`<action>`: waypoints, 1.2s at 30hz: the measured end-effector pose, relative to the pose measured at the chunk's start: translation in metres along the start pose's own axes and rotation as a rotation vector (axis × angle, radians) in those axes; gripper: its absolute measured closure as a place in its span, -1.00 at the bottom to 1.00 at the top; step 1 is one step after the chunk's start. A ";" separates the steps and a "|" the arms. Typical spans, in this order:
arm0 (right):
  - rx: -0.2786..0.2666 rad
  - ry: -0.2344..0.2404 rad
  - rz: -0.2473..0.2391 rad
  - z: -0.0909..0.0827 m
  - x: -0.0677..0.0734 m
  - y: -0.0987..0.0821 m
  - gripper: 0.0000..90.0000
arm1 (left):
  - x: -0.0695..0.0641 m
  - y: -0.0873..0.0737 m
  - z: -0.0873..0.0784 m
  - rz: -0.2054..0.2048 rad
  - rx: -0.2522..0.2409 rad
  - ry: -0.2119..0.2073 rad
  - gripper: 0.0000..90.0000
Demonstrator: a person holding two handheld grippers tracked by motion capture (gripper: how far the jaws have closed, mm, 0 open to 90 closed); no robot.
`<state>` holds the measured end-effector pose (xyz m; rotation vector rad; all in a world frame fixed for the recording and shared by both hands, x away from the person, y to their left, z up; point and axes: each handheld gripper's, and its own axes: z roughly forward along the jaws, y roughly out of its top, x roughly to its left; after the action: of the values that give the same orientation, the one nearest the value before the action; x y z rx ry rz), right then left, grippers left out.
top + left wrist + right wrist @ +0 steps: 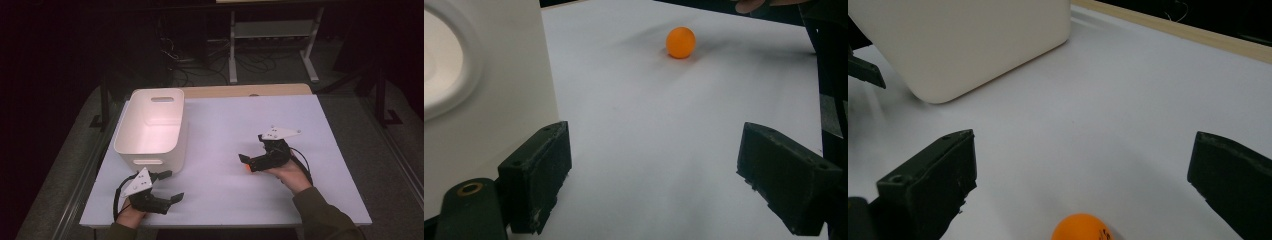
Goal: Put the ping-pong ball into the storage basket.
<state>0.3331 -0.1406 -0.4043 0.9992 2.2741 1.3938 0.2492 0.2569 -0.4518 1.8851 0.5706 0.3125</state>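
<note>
High view: one white bin (150, 125) on worktop (310, 190), looks empty; nothing binned yet, I'd say. Left gripper (169, 186) beside bin, jaws spread, empty.
Left gripper view: one orange ball (681, 42) loose on worktop.
Right gripper view: right gripper (1083, 182) jaws released, straddling ball, not touching. Grasp still pending.

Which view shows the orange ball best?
The left gripper view: the ball sits whole and unobstructed on the table. The right gripper view crops it at the bottom edge; the high view shows a sliver beside the right gripper.
</note>
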 end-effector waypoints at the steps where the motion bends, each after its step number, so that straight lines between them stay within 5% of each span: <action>1: 0.004 0.000 0.002 0.001 0.000 0.001 -1.00 | 0.000 0.000 0.000 0.000 0.000 0.000 -0.69; 36: 0.020 0.015 -0.013 0.018 -0.001 0.008 -1.00 | 0.000 0.000 0.000 0.005 0.002 -0.001 -0.69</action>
<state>0.3466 -0.1272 -0.4064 0.9819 2.3061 1.3807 0.2489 0.2565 -0.4517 1.8891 0.5652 0.3141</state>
